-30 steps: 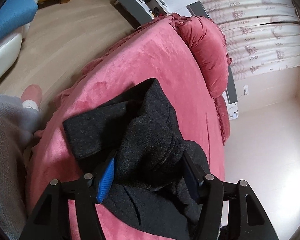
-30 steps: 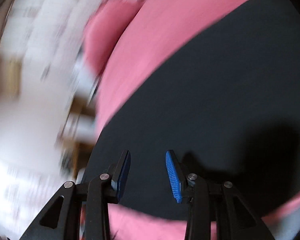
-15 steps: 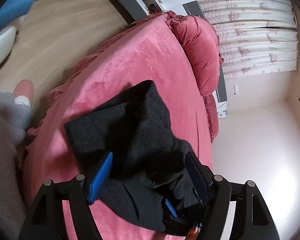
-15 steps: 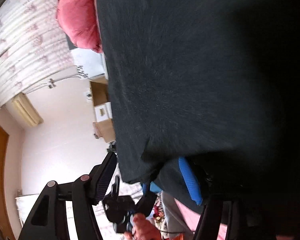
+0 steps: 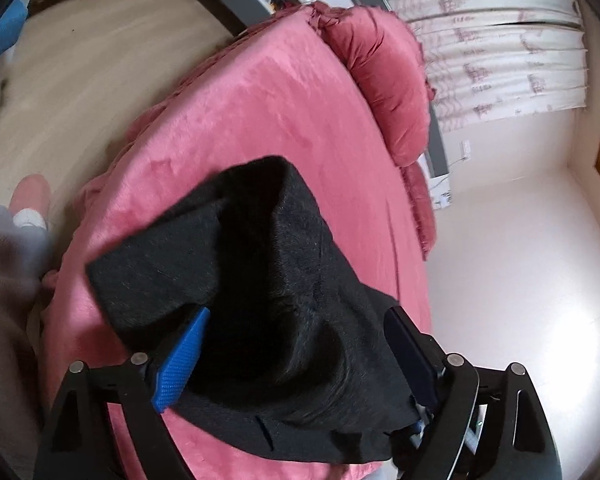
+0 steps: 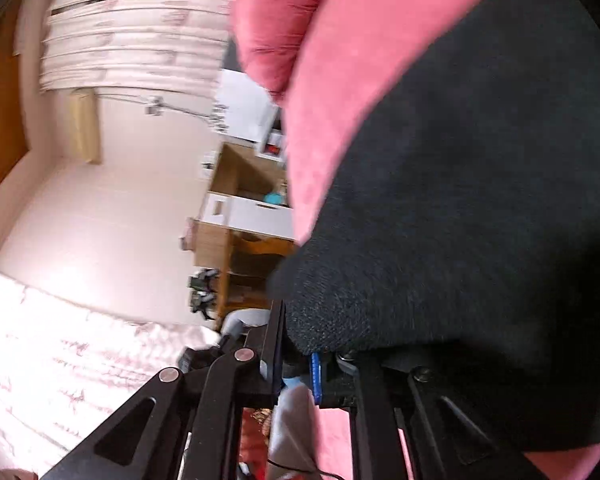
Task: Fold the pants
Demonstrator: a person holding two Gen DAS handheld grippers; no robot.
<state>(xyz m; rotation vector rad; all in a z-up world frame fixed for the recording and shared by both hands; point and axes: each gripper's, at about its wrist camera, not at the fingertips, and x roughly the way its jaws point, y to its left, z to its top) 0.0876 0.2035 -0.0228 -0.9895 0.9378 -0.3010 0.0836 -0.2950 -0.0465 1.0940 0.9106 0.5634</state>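
Dark charcoal pants (image 5: 284, 280) lie bunched in a heap on the pink bed (image 5: 260, 112). My left gripper (image 5: 296, 360) straddles the near part of the heap. Its jaws are opening wide, cloth bulges between them, and the blue left pad (image 5: 180, 364) shows its bare face. In the right wrist view the pants (image 6: 460, 200) fill the right side, their lower edge draped over my right gripper (image 6: 296, 360). That gripper is shut on the edge of the cloth, and only a sliver of its blue pad (image 6: 315, 376) shows.
Pink pillows (image 5: 384, 76) lie at the bed's far end below a white curtain (image 5: 480, 48). A person's grey-clad leg (image 5: 4, 300) and pink slipper (image 5: 30, 196) stand on the wooden floor (image 5: 80, 72) left of the bed. A wooden shelf unit (image 6: 244, 216) stands by the wall.
The left jaws have spread wider and let go of the bunched cloth. The right gripper swung in under the pants' edge and closed on it.
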